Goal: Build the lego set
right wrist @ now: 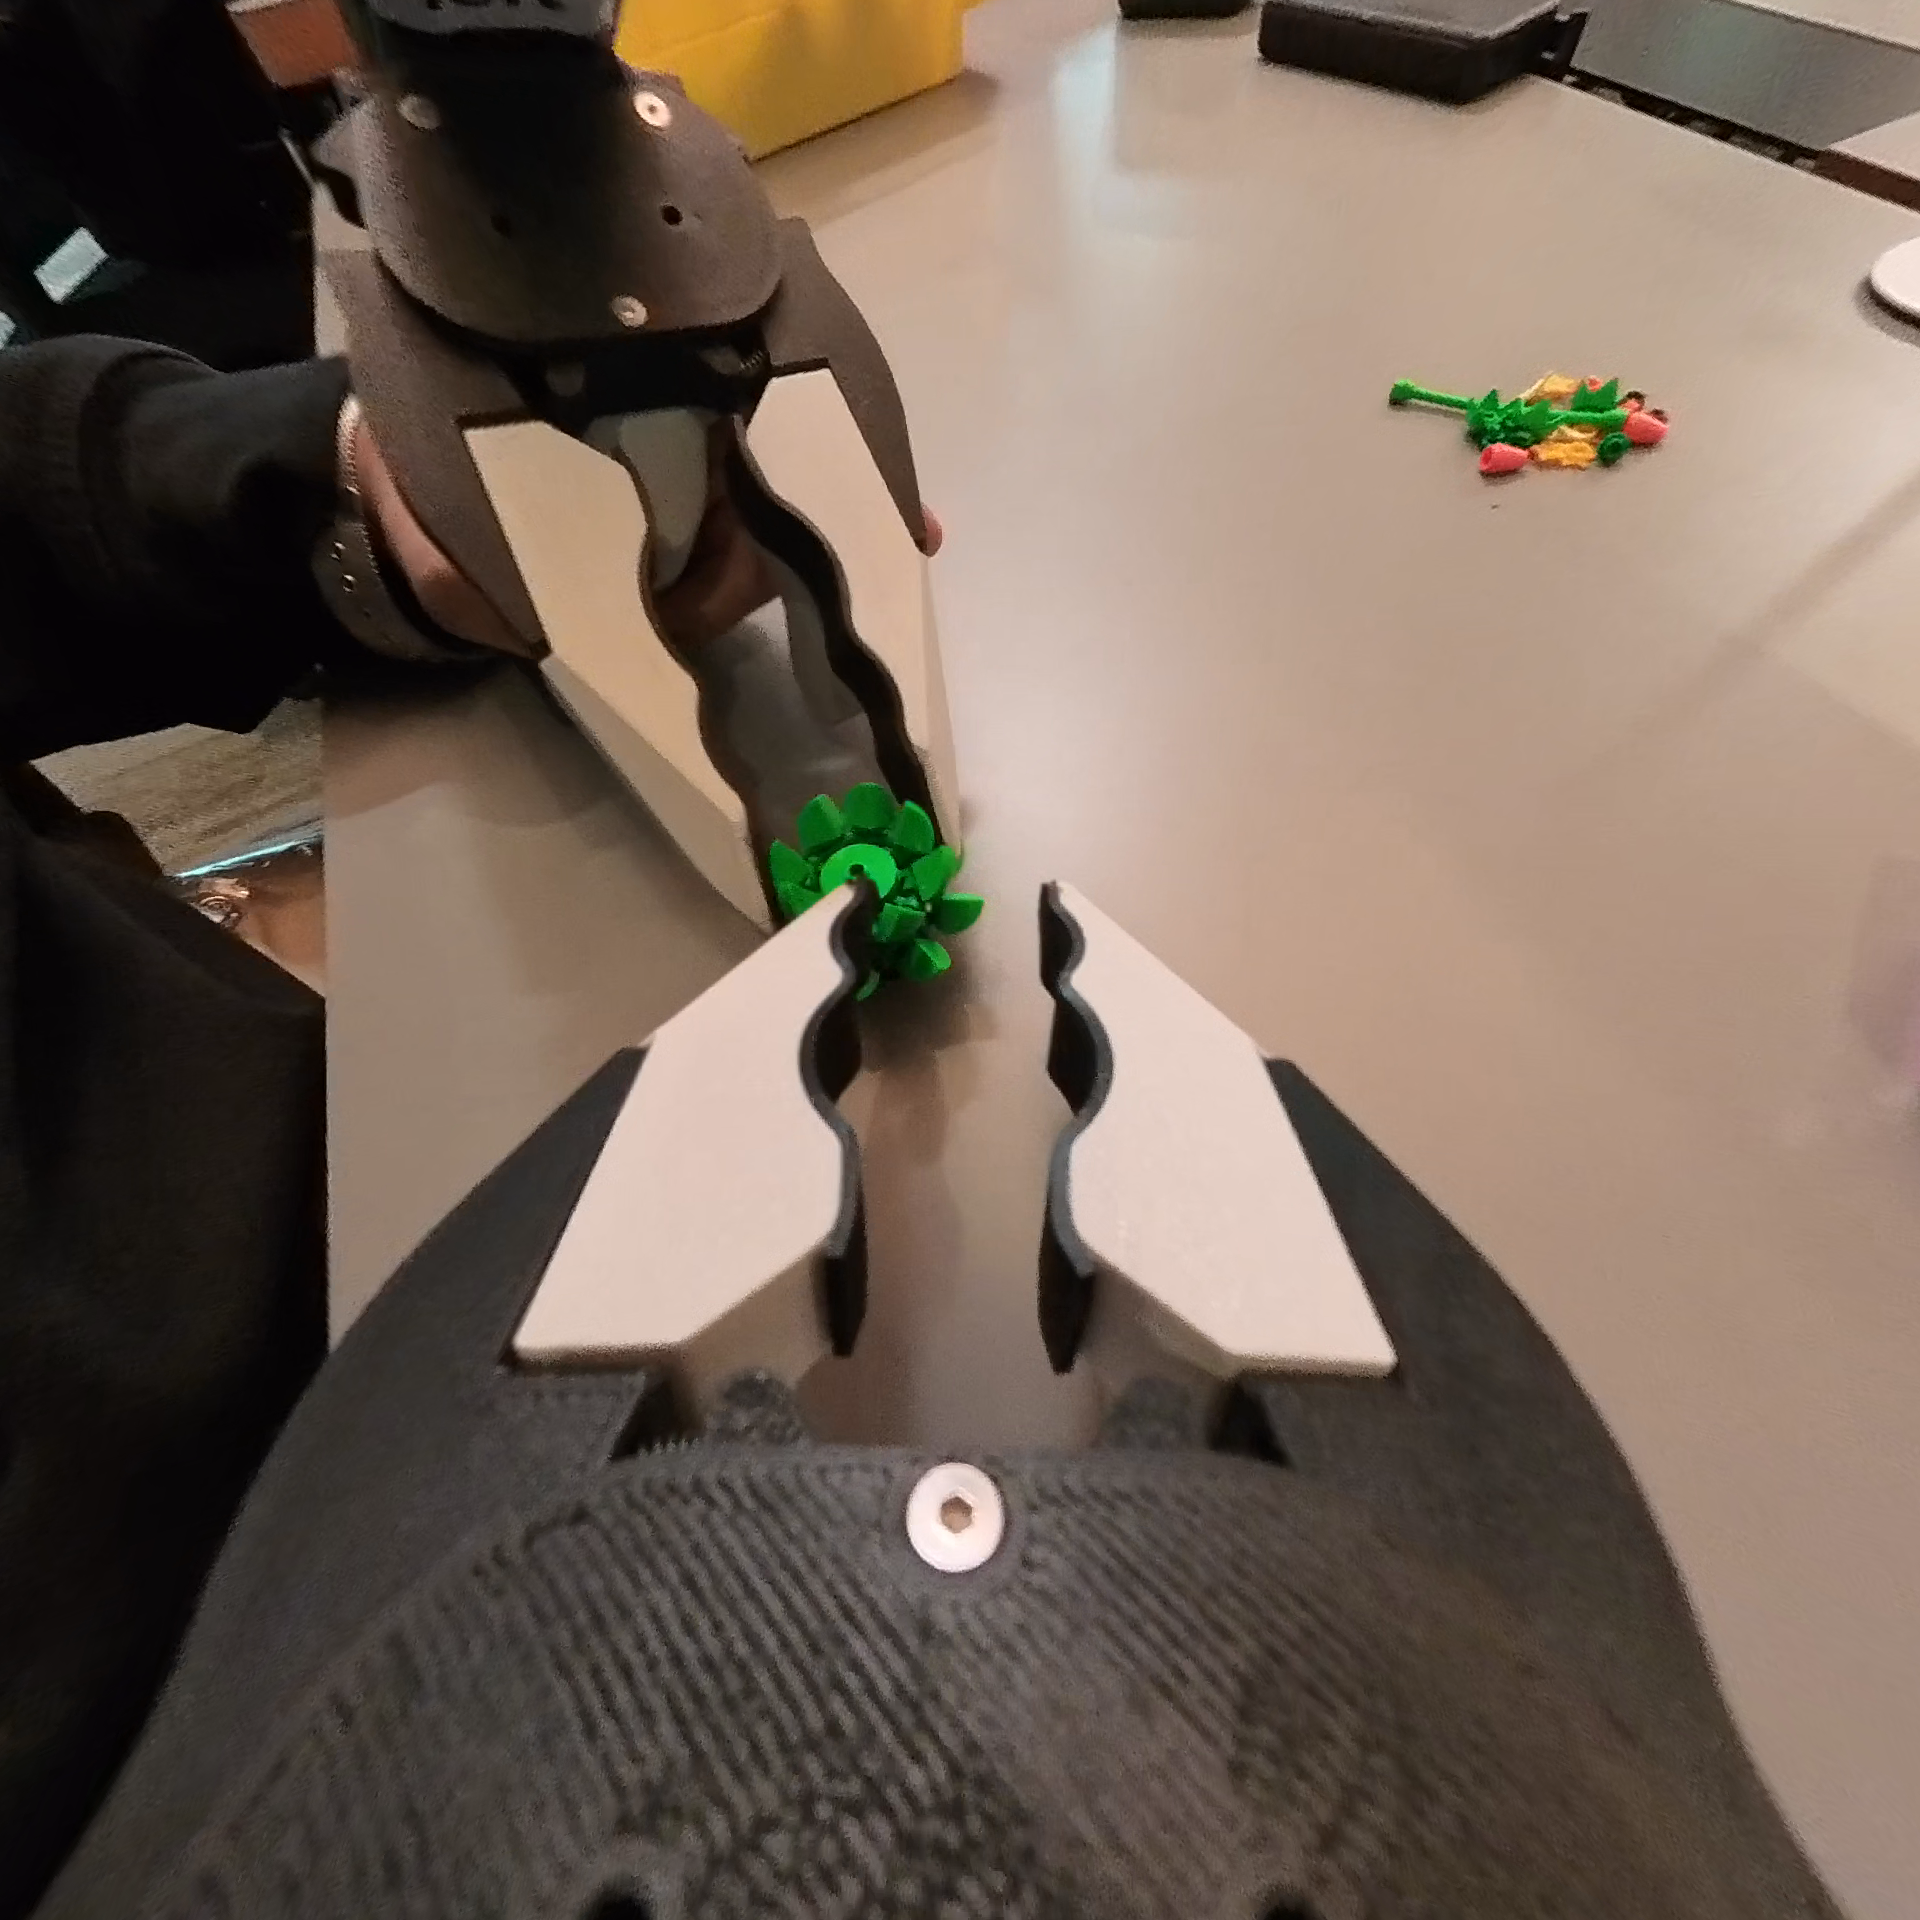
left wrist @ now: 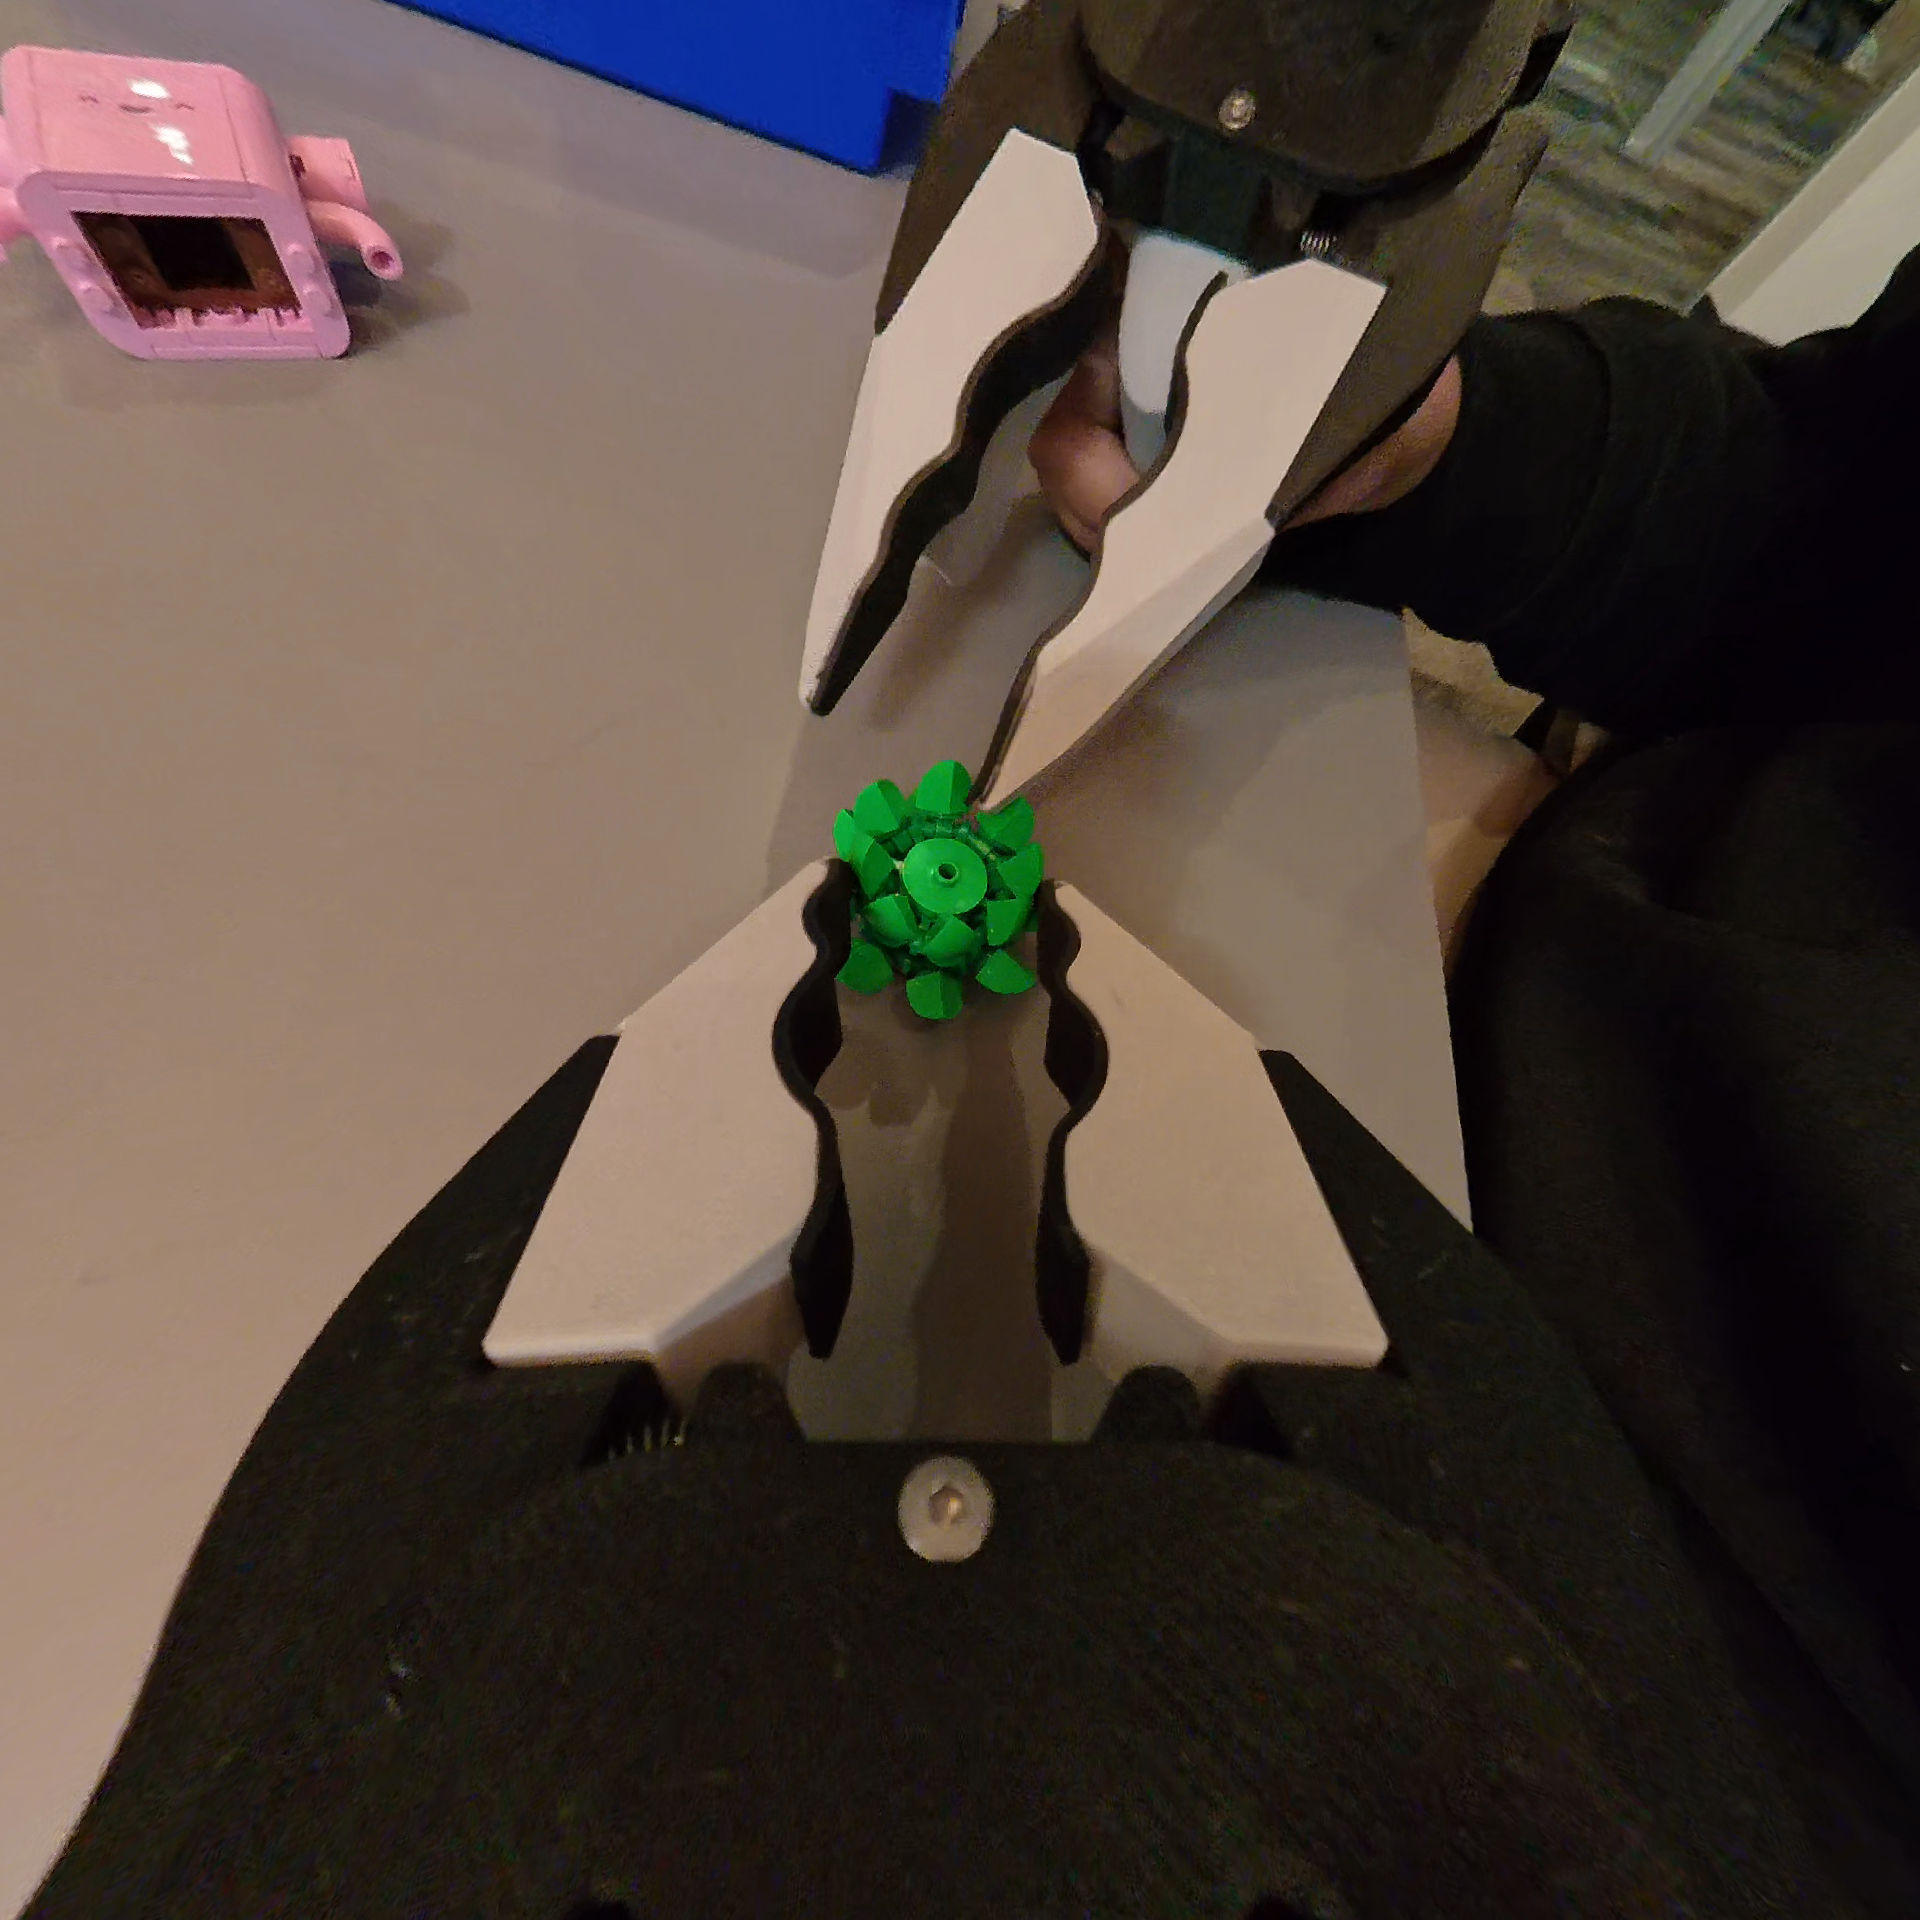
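Observation:
A green leafy lego cluster (left wrist: 940, 883) with a round disc on top sits between the fingertips of my left gripper (left wrist: 935, 888), which is shut on it low over the grey table (left wrist: 416, 727). My right gripper (left wrist: 904, 753) comes in from the far side, open and empty, with one fingertip touching the cluster's upper edge. In the right wrist view the cluster (right wrist: 914, 920) lies by the right gripper's (right wrist: 945, 894) left fingertip, outside the open jaws. The left gripper (right wrist: 852, 868) reaches in from the upper left, clamped around the cluster.
A pink lego build (left wrist: 187, 208) with a square opening lies far left, near a blue box (left wrist: 727, 62). A pile of loose green, red and yellow pieces (right wrist: 1548, 426) lies far right. A yellow box (right wrist: 790, 62) and a black case (right wrist: 1413, 42) stand at the back. The table edge is near the person's sleeves. The tips of both grippers are at nearly the same place. My right tips are roughly 15 centimetres from the pink lego build (left wrist: 187, 208).

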`<state>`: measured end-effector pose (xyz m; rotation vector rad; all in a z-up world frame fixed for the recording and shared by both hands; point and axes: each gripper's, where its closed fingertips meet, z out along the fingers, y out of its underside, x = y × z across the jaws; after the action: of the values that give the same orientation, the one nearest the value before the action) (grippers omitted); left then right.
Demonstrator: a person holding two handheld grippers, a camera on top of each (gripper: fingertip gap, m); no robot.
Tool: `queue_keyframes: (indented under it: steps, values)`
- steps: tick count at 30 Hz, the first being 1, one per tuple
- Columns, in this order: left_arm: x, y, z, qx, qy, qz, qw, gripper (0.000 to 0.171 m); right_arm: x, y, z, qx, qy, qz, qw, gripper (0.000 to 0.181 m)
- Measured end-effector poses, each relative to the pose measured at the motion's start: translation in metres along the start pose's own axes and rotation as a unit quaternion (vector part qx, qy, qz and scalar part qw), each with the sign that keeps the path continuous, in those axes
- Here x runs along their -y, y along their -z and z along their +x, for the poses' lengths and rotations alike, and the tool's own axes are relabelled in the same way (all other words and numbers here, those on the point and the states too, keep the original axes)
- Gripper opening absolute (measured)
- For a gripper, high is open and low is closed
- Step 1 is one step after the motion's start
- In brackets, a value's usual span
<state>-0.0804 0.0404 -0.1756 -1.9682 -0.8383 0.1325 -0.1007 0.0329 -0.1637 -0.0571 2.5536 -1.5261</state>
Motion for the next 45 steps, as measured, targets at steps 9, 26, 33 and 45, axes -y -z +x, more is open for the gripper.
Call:
queue_keyframes:
  steps: [9, 26, 33, 45]
  values:
    - [-0.001, -0.001, 0.001, 0.005, -0.009, -0.005, 1.0, 0.034, -0.001, -0.005, 0.0, 0.0, -0.037, -0.018, 0.999, 0.03]
    - [-0.002, -0.002, 0.0, 0.016, -0.02, -0.009, 1.0, 0.034, 0.001, -0.013, -0.011, -0.016, 0.005, -0.109, 0.994, 0.024]
    - [-0.002, -0.002, 0.0, 0.016, -0.019, -0.008, 1.0, 0.033, 0.0, -0.012, -0.011, -0.016, 0.014, -0.106, 0.994, 0.022]
    - [-0.002, -0.002, 0.0, 0.013, -0.017, -0.009, 1.0, 0.034, 0.0, -0.012, -0.011, -0.014, 0.021, -0.12, 0.992, 0.022]
